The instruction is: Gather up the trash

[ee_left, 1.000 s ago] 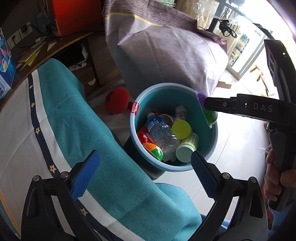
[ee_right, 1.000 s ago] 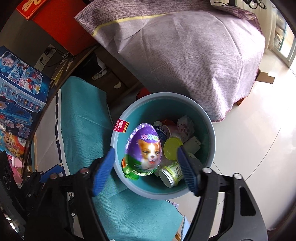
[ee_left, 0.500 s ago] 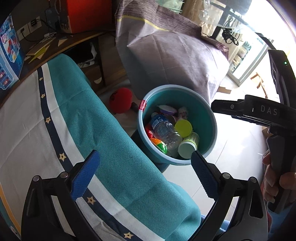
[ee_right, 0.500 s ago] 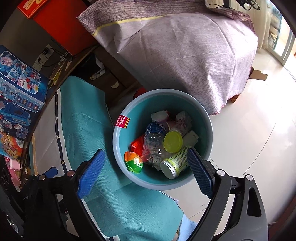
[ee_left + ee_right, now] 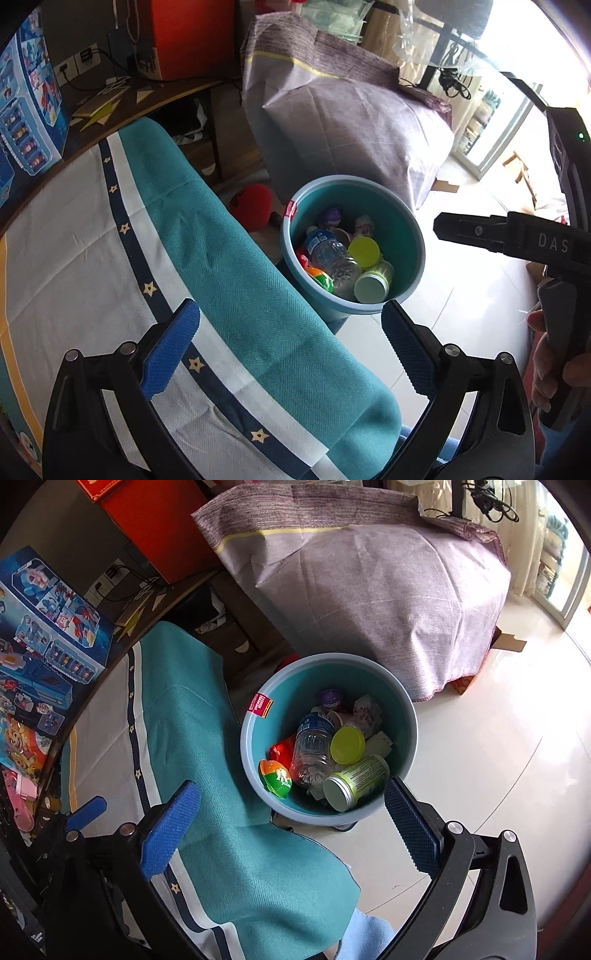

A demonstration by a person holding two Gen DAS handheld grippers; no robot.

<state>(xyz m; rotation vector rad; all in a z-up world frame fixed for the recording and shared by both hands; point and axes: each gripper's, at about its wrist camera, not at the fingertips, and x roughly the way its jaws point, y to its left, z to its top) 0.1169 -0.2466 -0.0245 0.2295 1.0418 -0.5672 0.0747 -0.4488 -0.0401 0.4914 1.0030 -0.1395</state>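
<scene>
From the left wrist view, the left claw [image 5: 290, 350] stands wide apart and empty above the teal tablecloth with a navy star band [image 5: 258, 295] on the bench. The round teal plastic bin [image 5: 413, 236] sits on the floor just past the cloth's edge, holding the purple egg-shaped wrapper [image 5: 332, 217], a clear plastic bottle [image 5: 330, 254] and other litter.

From the right wrist view, the right claw [image 5: 291, 829] has just been opening; nothing lies between its blue pads [image 5: 168, 834], and the wrapper [image 5: 331, 698] rests deep in the bin [image 5: 251, 738]. The drop looks finished, so lifting clear of the rim before turning to the bench seems wise.
</scene>
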